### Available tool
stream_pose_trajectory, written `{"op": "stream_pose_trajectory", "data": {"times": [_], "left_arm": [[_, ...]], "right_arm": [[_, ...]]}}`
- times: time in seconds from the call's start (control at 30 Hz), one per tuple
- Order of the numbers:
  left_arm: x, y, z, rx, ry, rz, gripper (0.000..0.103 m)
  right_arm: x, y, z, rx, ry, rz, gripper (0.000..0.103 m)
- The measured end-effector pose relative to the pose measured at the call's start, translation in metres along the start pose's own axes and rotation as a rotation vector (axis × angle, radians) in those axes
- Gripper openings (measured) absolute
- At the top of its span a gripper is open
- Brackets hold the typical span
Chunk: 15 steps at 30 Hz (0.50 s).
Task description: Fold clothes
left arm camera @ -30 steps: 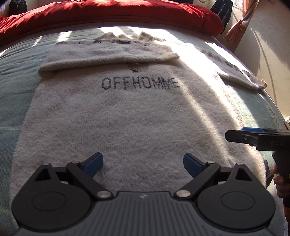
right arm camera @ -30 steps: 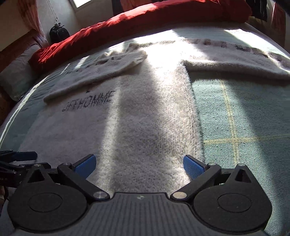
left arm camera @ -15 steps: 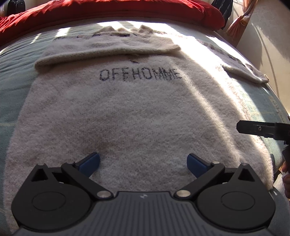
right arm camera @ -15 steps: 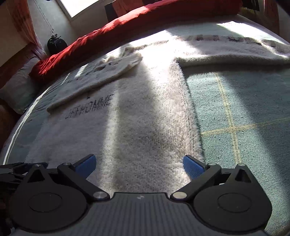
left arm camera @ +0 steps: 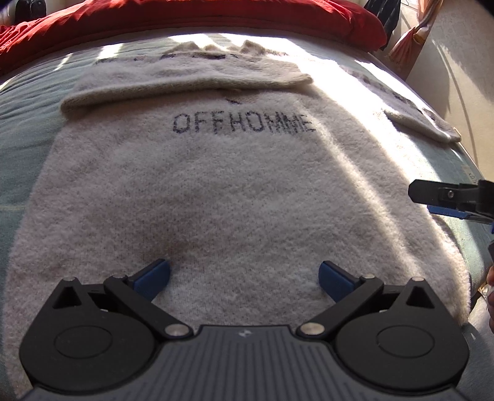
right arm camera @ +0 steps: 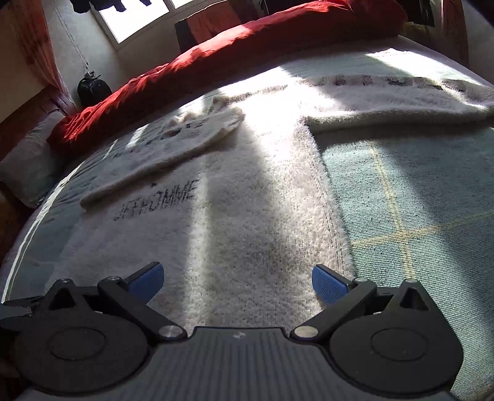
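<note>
You are lining up over the hem of the cream sweater, which is lying flat on the green bedspread with one sleeve already folded across its chest. Your left gripper and right gripper are both gaping wide, holding nothing. Next, I judge, you will need to pinch the hem corners and carry them toward the collar.

A home bedroom: a bed with a red duvet, beside a curtained window.
</note>
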<state>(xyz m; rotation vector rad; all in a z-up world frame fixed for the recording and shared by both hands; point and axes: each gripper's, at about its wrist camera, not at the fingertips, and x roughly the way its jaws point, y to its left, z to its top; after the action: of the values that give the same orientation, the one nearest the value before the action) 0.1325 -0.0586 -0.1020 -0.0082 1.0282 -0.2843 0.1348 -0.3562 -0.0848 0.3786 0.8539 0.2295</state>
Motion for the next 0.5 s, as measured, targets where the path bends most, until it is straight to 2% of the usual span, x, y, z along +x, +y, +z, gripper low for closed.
{"op": "stream_pose_trajectory", "data": {"times": [0.13,0.3,0.5], "left_arm": [[0.000,-0.003,0.000,0.023,0.001,0.010,0.102],[-0.001,-0.008,0.006,0.056,0.009,0.027,0.102],[-0.009,-0.026,0.023,0.116,-0.044,0.020,0.102]], "right_arm": [[0.011,-0.007,0.005,0.052,0.025,0.009,0.103],[0.004,-0.008,0.001,0.012,0.032,0.025,0.103],[-0.021,-0.031,0.027,0.042,-0.047,0.036,0.103]]}}
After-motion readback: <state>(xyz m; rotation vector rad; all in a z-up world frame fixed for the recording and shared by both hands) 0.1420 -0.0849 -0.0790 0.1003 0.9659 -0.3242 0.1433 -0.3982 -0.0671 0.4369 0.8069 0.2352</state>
